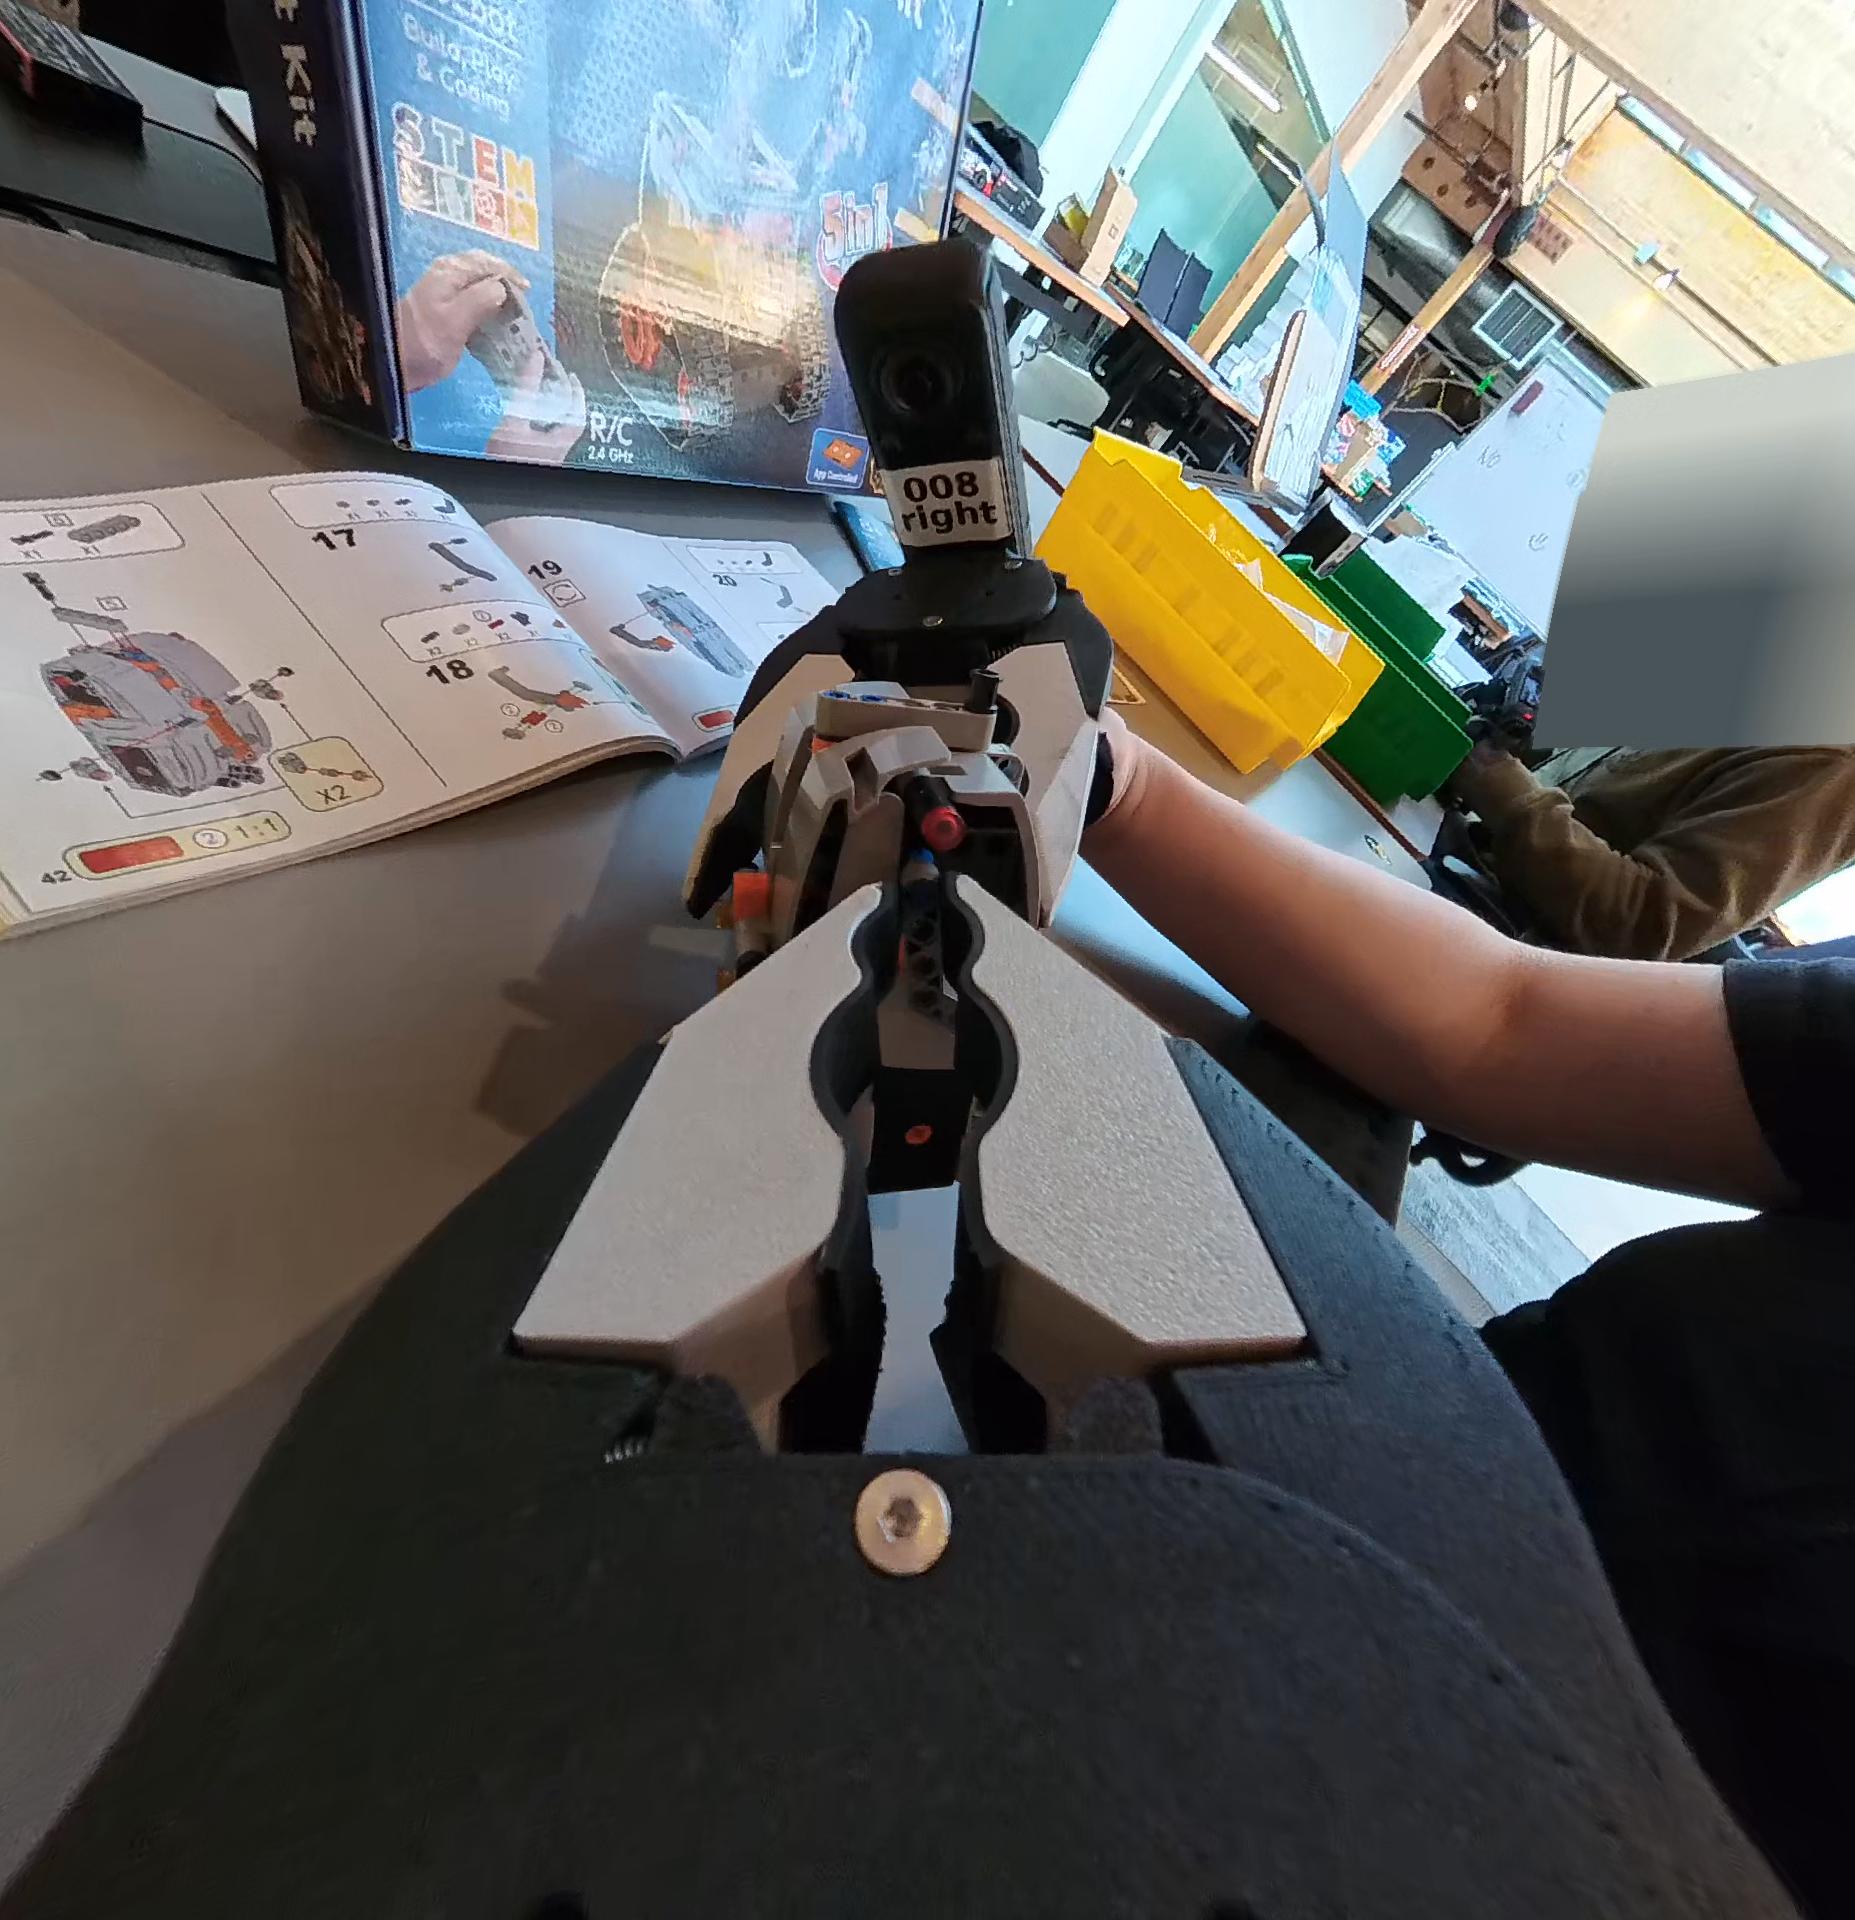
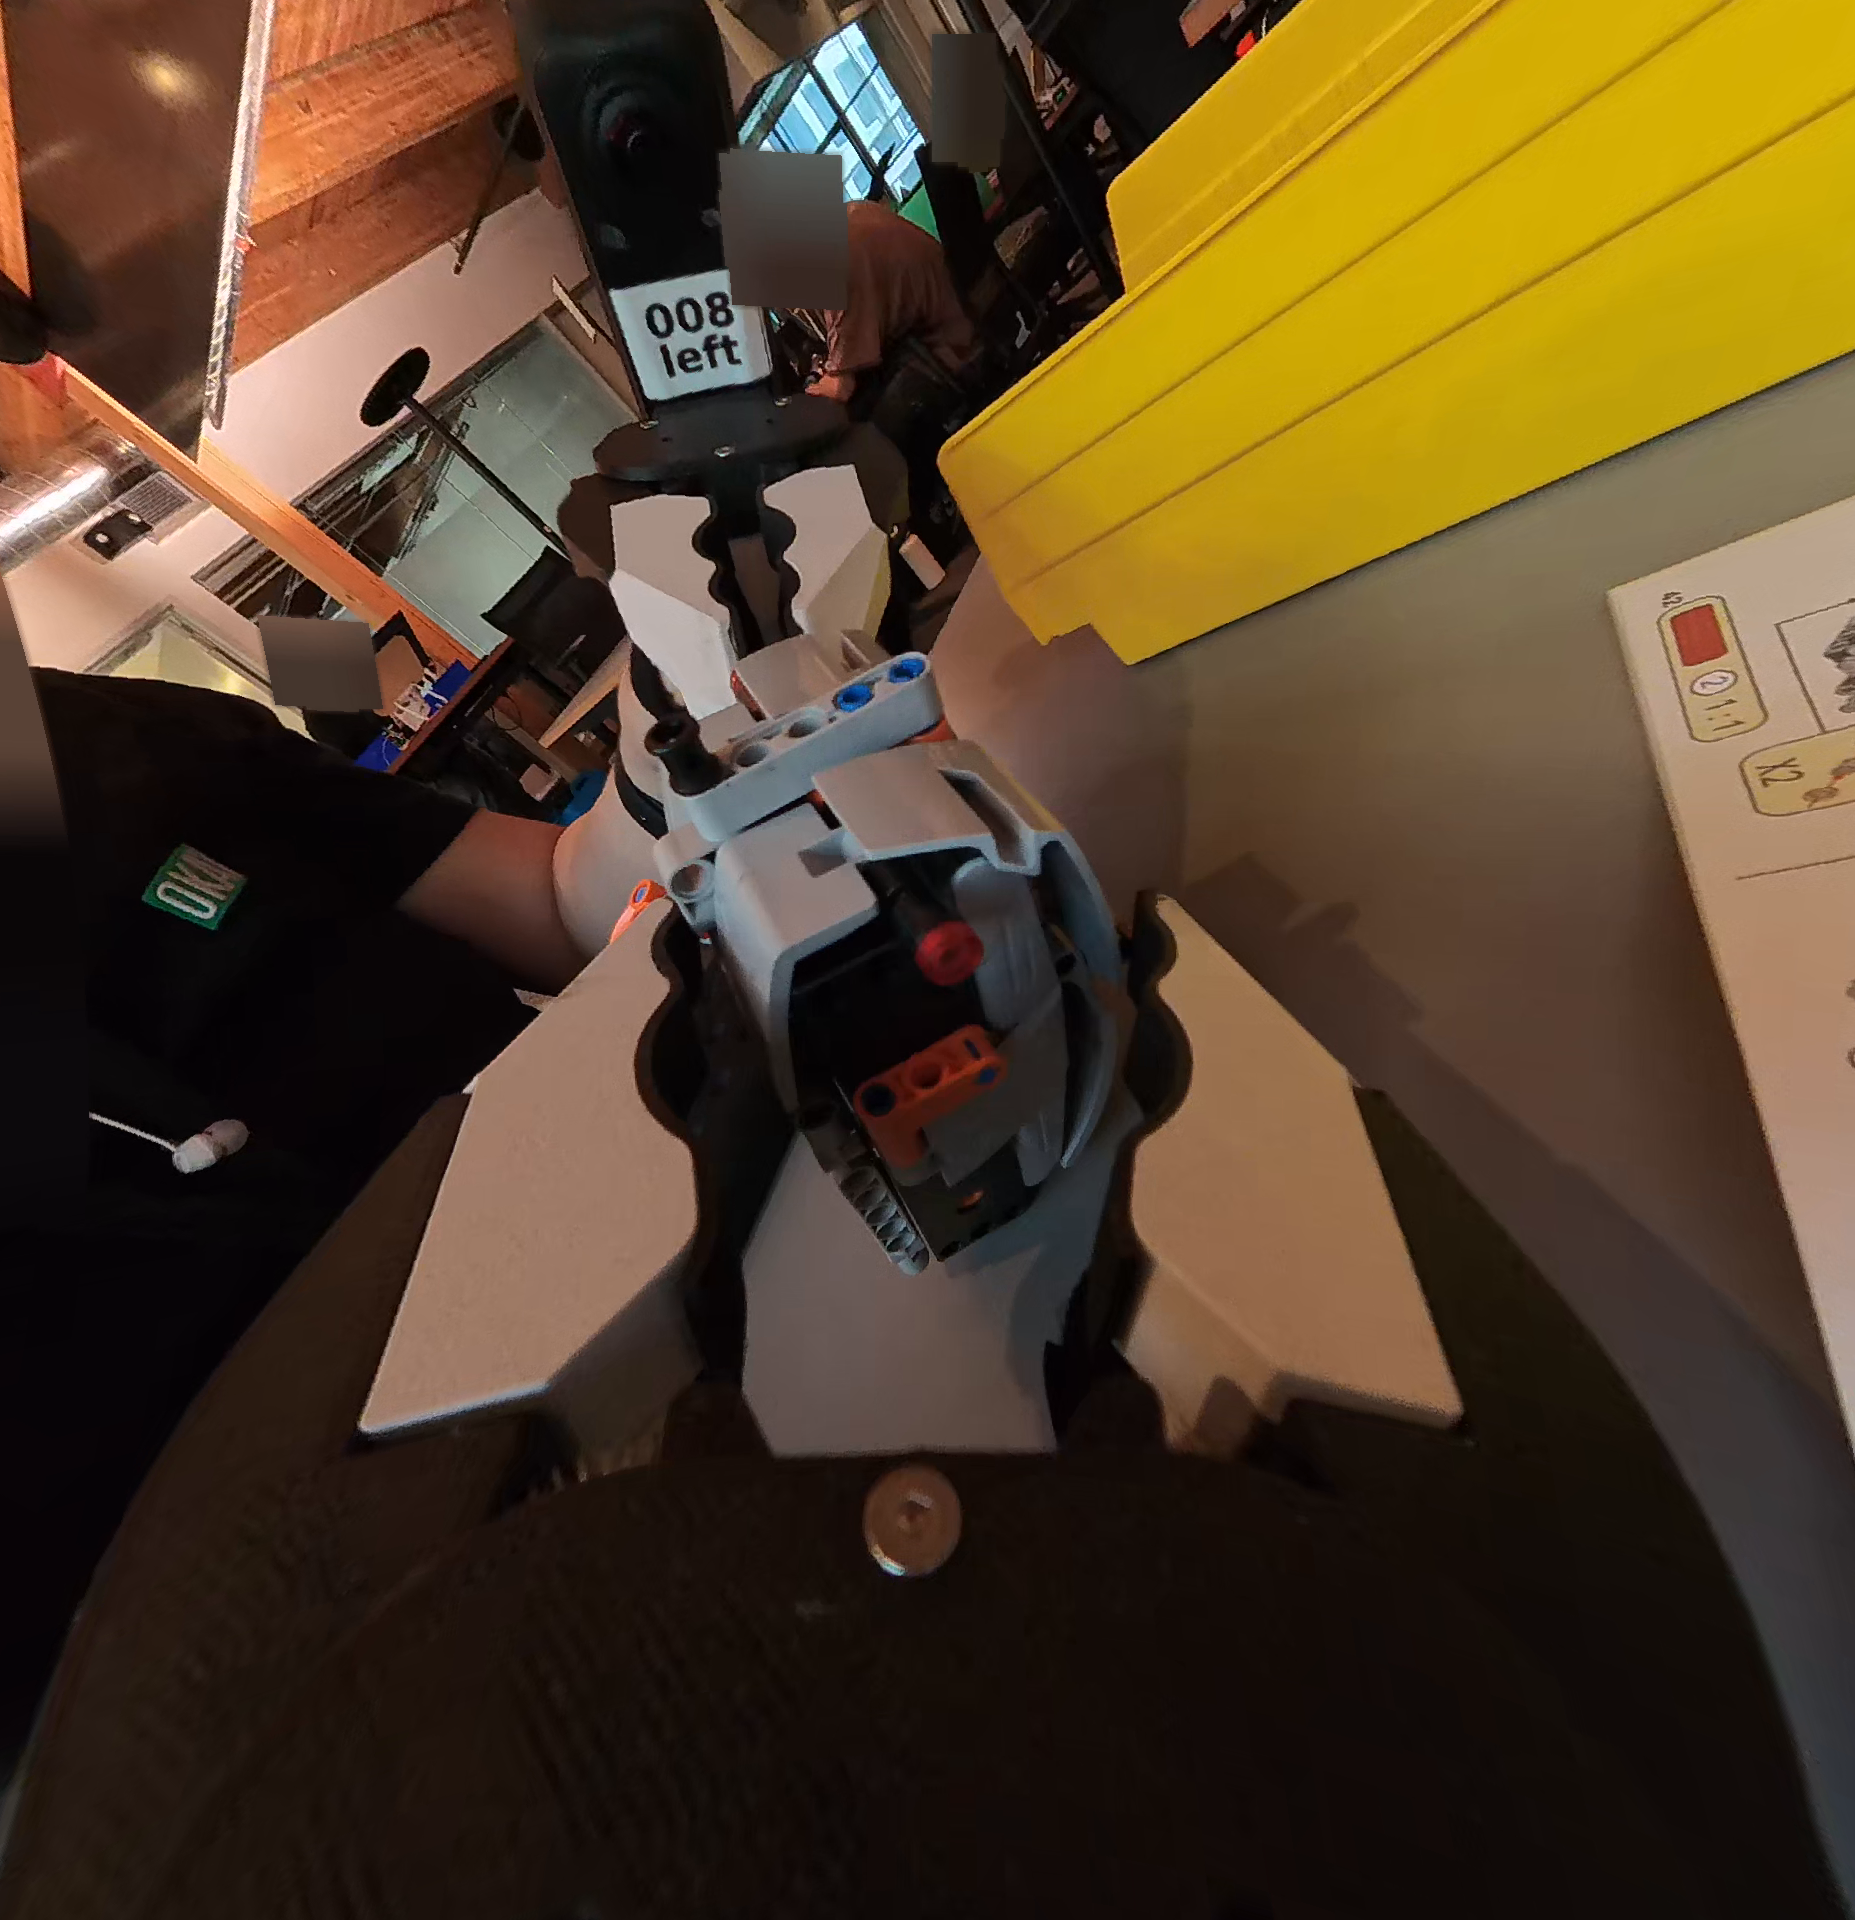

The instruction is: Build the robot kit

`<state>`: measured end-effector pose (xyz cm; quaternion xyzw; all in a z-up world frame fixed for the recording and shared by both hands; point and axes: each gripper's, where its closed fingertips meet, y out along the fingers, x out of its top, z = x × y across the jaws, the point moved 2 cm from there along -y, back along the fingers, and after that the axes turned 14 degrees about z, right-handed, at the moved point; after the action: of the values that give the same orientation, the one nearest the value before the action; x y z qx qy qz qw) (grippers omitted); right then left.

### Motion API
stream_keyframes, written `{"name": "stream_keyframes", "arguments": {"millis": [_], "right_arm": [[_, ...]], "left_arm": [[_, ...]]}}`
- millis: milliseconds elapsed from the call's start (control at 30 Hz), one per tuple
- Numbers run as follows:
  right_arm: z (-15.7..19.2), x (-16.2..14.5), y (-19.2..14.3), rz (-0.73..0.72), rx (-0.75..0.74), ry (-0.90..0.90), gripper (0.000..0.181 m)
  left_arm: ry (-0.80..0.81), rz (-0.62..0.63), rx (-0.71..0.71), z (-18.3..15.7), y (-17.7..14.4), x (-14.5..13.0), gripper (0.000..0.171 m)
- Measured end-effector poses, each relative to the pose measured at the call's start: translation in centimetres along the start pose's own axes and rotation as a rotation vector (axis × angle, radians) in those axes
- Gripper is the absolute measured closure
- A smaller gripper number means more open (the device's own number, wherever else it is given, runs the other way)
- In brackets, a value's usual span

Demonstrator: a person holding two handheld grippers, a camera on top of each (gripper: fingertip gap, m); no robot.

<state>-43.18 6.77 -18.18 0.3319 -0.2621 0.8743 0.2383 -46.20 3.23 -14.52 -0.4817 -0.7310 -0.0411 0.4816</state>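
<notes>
Grey-and-black brick model (image 2: 902,1039), orange and red bits showing, pinched from opposite ends by 2 grippers, held above the grey table (image 1: 227,1143).

Left gripper (image 1: 915,940): clenched on the model's narrow dark end; grey pads (image 1: 736,1132) pressed close on either side. Same gripper seen far side of the model in right wrist view (image 2: 754,582), nearly closed.

Right gripper (image 2: 902,997): clamped around the model's wider body, pads (image 2: 549,1226) against both flanks. Seen beyond the model in left wrist view (image 1: 881,821), camera stalk with a white label on top.

Light grey beam (image 2: 798,743) with blue pins on top of the model, black pin (image 2: 674,743) sticking up at one end. Red round piece (image 2: 949,948) on the model's face, orange connector (image 2: 928,1091) just below it.

Relative to the model, left wrist view: open instruction booklet (image 1: 279,675) flat on the table to the left; blue kit box (image 1: 611,229) standing upright behind the booklet; yellow bin (image 1: 1203,613) to the right and behind, green bin (image 1: 1390,675) just past it. Bare forearm (image 1: 1370,956) reaching in from the right behind the right gripper.
</notes>
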Motion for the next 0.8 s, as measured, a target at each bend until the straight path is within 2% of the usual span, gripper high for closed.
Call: {"name": "stream_keyframes", "arguments": {"millis": [500,800], "right_arm": [[-0.31,0.70,0.25,0.056,-0.099,0.074,0.099],[-0.39,0.89,0.09,0.075,-0.165,0.069,0.099]], "left_arm": [[-0.035,-0.055,-0.016,0.94,-0.63,0.32,0.166],[-0.028,-0.068,0.035,1.01,-0.68,0.36,0.166]]}}
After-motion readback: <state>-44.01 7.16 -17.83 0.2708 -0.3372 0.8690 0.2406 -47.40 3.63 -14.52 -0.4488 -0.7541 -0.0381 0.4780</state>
